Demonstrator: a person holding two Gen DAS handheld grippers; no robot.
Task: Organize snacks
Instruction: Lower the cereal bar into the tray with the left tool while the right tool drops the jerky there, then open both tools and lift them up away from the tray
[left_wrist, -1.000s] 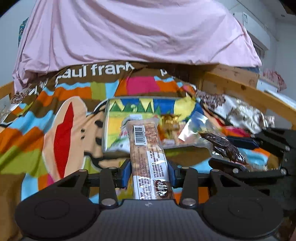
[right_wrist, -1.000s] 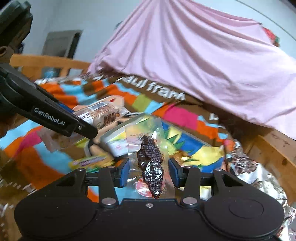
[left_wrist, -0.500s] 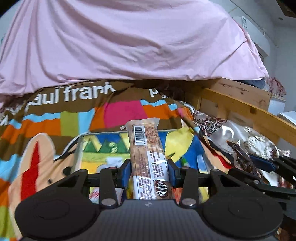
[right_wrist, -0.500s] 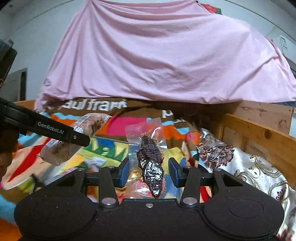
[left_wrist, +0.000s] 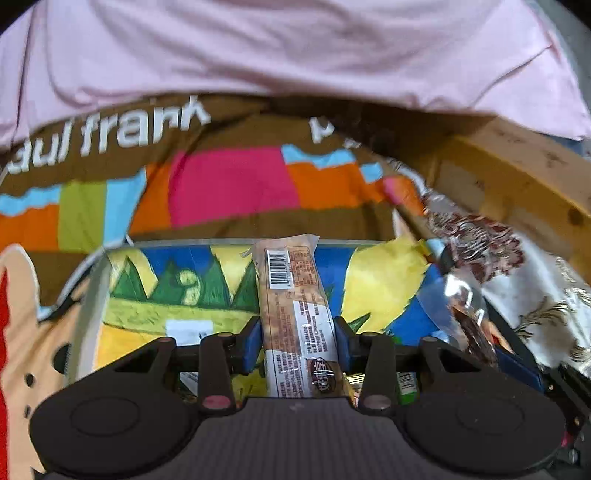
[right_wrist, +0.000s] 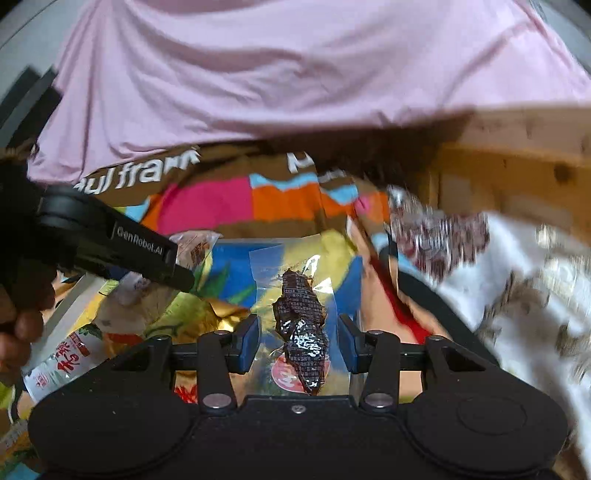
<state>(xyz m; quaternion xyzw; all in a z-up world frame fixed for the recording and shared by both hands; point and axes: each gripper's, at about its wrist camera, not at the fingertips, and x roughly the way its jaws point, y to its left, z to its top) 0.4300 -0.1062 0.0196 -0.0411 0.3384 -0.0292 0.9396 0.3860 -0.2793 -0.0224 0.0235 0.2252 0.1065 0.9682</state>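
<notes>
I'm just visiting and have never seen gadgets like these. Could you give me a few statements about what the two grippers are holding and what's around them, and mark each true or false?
1. The left gripper holds a long tan snack bar with a barcode. True.
2. The right gripper is empty. False: it holds a clear packet with a dark snack.
3. A pink sheet hangs behind the scene. True.
4. The blanket underneath is plain white. False: it is multicoloured, with white lettering.
5. A colourful box lies below the bar. True.
</notes>
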